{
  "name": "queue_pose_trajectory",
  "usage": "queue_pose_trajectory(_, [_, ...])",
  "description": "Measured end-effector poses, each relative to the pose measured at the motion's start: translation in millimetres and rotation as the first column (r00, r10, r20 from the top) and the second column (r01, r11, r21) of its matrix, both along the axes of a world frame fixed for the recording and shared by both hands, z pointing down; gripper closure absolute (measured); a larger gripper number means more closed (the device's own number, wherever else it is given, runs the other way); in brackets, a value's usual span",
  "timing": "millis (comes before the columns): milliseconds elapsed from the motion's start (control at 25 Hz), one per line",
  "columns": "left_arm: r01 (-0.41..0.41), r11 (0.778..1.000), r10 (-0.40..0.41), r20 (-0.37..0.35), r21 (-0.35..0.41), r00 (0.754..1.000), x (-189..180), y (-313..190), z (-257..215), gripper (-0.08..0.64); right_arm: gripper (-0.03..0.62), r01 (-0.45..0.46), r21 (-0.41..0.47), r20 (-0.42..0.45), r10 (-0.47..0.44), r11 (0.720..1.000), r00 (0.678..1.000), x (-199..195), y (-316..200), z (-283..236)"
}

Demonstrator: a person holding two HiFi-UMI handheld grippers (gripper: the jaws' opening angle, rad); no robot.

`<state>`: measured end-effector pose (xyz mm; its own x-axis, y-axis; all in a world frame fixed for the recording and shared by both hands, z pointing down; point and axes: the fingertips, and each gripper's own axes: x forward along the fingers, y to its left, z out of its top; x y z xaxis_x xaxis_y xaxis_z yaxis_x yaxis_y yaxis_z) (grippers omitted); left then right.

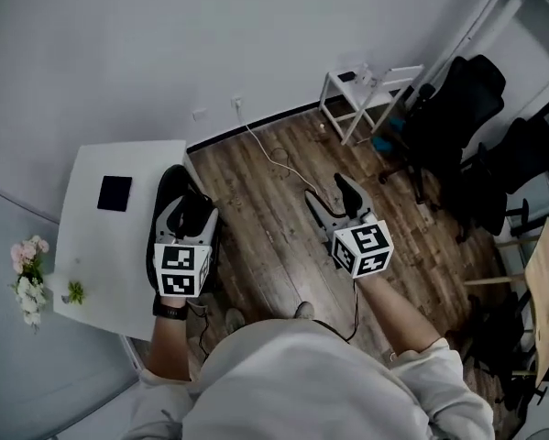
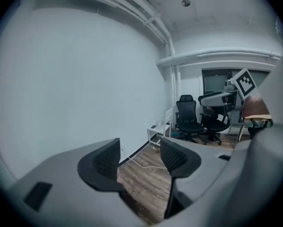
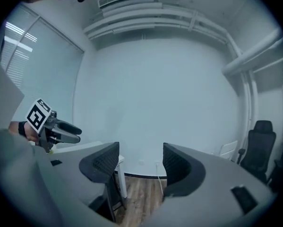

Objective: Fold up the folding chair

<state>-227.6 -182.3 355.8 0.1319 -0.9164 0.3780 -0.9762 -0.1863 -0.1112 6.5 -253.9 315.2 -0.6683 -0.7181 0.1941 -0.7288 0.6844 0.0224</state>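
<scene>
Both hang empty, jaws apart: the left gripper (image 1: 187, 195) beside the white counter (image 1: 118, 236), the right gripper (image 1: 334, 198) over the wood floor. Farther off to the right, at the wall, stands a white frame, apparently the folding chair (image 1: 373, 94), nearer the right gripper. A cable (image 1: 272, 154) trails between them, and black office chairs (image 1: 453, 108) crowd its far side.

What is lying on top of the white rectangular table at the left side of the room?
On the white table: a flat black square object and a small green sprig. Pink and white flowers stand at its left edge. The left gripper covers its right edge.
</scene>
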Motion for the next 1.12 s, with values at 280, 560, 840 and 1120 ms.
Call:
queue_pose_trajectory(280, [-0.079,0.996,0.08,-0.022,0.046,0.997,64,6,-18,0.291,0.307,-0.112,0.108,0.022,0.11,0.988,0.994,81,36,-31])
queue_pose_trajectory(560, [-0.08,0.988,0.084,-0.026,0.136,0.996,102,15,-46,0.416,0.455,-0.189,0.203,0.053,0.181,0.961,0.982,133,69,-52])
queue_pose_trajectory(840, [-0.056,0.978,0.072,-0.076,0.199,0.994,113,31,-63,0.548,0.572,-0.24,0.273,0.069,0.23,0.931,0.971,151,94,-65])
queue_pose_trajectory(1120, [-0.07,0.978,0.086,-0.073,0.195,0.994,121,42,-59,0.552,0.575,-0.246,0.24,0.072,0.235,0.939,0.969,160,102,-56])
